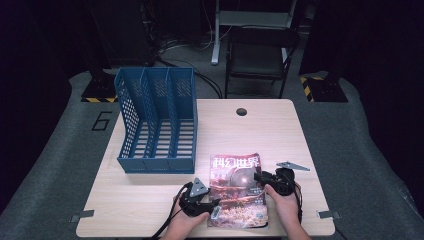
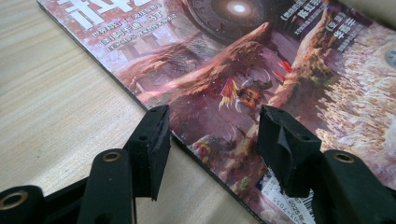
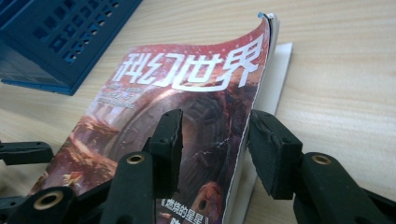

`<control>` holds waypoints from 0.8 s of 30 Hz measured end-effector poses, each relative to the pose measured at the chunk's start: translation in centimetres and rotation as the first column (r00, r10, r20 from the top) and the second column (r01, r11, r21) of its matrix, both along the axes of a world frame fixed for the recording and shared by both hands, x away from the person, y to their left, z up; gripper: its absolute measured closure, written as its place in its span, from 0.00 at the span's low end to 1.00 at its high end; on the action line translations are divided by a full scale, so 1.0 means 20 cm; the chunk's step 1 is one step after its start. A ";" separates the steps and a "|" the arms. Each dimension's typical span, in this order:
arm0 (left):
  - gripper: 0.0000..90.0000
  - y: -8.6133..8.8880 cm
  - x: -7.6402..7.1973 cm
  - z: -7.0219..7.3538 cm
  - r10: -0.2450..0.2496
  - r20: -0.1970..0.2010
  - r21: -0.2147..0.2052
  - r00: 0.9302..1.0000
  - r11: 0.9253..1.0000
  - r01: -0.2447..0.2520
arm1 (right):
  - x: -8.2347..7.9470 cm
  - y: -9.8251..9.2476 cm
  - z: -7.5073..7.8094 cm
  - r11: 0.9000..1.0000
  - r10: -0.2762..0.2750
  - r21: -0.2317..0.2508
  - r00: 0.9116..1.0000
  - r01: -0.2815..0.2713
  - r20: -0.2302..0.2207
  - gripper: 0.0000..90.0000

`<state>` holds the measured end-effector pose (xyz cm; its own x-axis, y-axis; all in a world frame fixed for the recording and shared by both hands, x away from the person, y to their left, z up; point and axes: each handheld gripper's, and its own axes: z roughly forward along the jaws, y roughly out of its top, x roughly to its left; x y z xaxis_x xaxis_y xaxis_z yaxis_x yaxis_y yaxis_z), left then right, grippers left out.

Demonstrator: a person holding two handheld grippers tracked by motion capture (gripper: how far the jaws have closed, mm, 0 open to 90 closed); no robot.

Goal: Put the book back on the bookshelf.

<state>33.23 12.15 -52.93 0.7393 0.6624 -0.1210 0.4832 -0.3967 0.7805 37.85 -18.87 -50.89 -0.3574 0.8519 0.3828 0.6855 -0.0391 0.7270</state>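
Red magazine edge between right gripper jaws

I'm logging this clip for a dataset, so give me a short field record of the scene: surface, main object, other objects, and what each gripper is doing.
surface: pale wooden table
main object: glossy red-covered magazine, flat near the front edge, right side of its cover lifted and curling
other objects: blue plastic three-slot file rack, behind and left of the magazine
left gripper: open, jaws straddling the magazine's left edge
right gripper: open, jaws either side of the raised cover edge, pads not seen pressing
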 end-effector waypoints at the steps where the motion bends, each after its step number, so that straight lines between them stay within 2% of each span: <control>1: 0.49 0.00 0.00 0.00 -0.008 -0.006 0.006 1.000 1.000 0.008 | 0.00 0.00 0.01 1.000 0.004 -0.003 1.000 -0.004 0.005 0.61; 8: 0.50 0.00 0.00 0.00 0.000 -0.001 -0.001 1.000 1.000 0.000 | -0.02 0.03 0.07 0.998 0.055 0.004 0.997 -0.055 0.061 0.62; 10: 0.50 0.00 0.00 0.00 0.000 -0.001 -0.001 1.000 1.000 0.000 | -0.02 0.04 0.08 0.998 0.070 -0.002 0.996 -0.070 0.060 0.62; 13: 0.50 0.00 0.00 0.00 0.001 0.003 -0.001 1.000 1.000 -0.001 | -0.01 0.04 0.06 0.998 0.060 -0.005 0.998 -0.060 0.035 0.62; 16: 0.50 0.00 0.00 0.00 0.002 0.000 -0.002 1.000 1.000 -0.002 | 0.00 0.02 0.04 0.998 0.047 0.042 0.999 -0.047 0.015 0.62; 22: 0.50 0.01 0.00 0.00 -0.008 -0.001 0.010 1.000 1.000 0.008 | 0.02 0.03 -0.01 0.998 0.060 0.024 0.998 -0.060 -0.011 0.61; 24: 0.50 0.01 0.00 0.00 -0.007 -0.001 0.008 1.000 1.000 0.007 | 0.03 0.04 -0.04 0.996 0.090 0.030 0.995 -0.088 -0.049 0.61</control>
